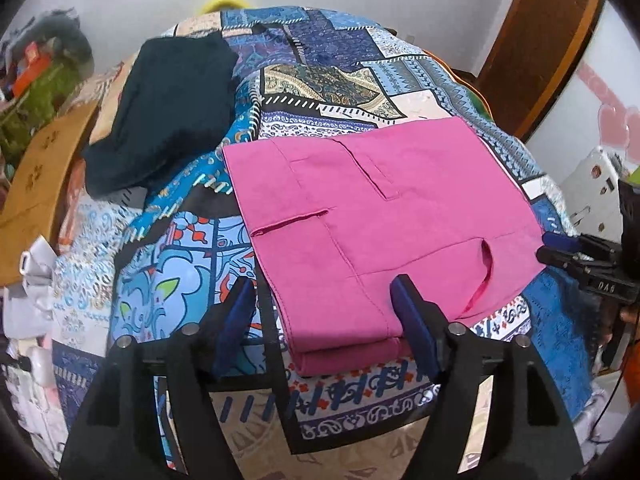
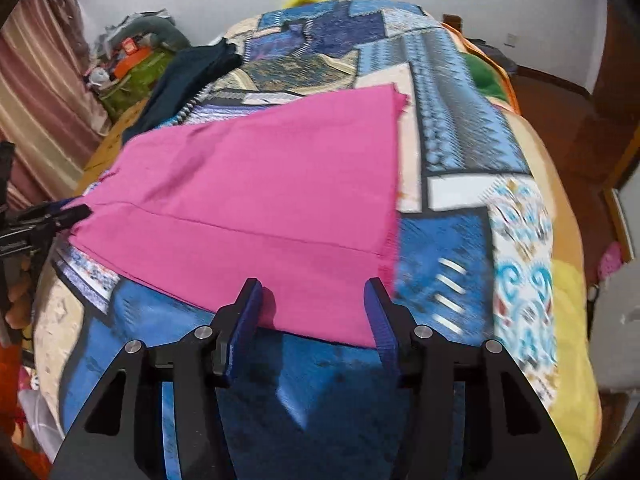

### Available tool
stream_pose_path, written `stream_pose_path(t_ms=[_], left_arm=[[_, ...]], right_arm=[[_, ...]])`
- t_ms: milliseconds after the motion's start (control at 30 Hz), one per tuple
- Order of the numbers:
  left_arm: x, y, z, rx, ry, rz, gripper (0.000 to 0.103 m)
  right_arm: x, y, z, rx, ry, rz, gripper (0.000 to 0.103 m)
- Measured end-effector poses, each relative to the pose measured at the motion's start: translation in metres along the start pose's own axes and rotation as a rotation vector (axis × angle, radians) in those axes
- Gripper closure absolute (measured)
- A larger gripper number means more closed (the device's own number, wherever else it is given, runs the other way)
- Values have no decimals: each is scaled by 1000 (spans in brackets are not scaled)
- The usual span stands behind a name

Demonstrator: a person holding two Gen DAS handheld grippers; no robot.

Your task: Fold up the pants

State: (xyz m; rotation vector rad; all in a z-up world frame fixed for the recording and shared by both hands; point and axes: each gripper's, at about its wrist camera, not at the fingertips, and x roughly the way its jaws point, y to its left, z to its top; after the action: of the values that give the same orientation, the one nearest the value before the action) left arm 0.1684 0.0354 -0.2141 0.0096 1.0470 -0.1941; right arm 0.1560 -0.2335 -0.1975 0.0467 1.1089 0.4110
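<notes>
The pink pants (image 1: 372,224) lie flat on a patterned bedspread (image 1: 180,280), folded lengthwise, with pocket slits and waist end showing in the left wrist view. My left gripper (image 1: 324,312) is open, its blue fingers straddling the near waist corner. In the right wrist view the pants (image 2: 260,200) stretch away, the leg hems at the right. My right gripper (image 2: 312,312) is open over the near edge by the hem corner. Each gripper shows at the edge of the other's view: the right gripper (image 1: 560,248), the left gripper (image 2: 60,214).
A dark folded garment (image 1: 160,112) lies on the bed at the far left. Clutter and a wooden headboard (image 1: 36,184) stand left of the bed. A wooden door frame (image 1: 532,48) and floor are to the right.
</notes>
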Motion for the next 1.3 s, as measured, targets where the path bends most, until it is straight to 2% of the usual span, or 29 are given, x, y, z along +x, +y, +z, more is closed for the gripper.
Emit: stream_pose_path(t_ms=[133, 267, 367, 500, 600, 700, 867, 1067, 1167, 1233, 1300], left_arm=[[-3, -7, 1, 50, -10, 31, 31], [-7, -2, 10, 39, 15, 18, 31], [-15, 4, 20, 21, 8, 21, 31], [-21, 17, 39, 6, -27, 75, 31], [-19, 33, 57, -42, -39, 78, 31], [-11, 47, 75, -82, -41, 100, 31], [19, 64, 99, -120, 3, 113, 31], [59, 76, 116, -170, 70, 76, 31], [76, 77, 120, -179, 101, 57, 40], [85, 76, 121, -176, 122, 55, 54], [90, 75, 120, -168, 134, 49, 63]], right_arm=[[-1, 2, -1, -9, 12, 1, 57], [-5, 7, 8, -23, 24, 3, 55], [-14, 5, 20, -12, -16, 9, 55], [-27, 2, 39, -12, -73, 9, 54], [-32, -1, 57, -16, -108, 1, 54], [-30, -7, 77, -9, -132, -8, 54], [-12, -20, 109, -5, -140, -22, 54], [28, -41, 143, -1, -70, -34, 54], [54, -49, 157, -10, -28, -54, 54], [66, -52, 163, -10, -9, -51, 54], [80, -57, 170, -9, 4, -52, 54]])
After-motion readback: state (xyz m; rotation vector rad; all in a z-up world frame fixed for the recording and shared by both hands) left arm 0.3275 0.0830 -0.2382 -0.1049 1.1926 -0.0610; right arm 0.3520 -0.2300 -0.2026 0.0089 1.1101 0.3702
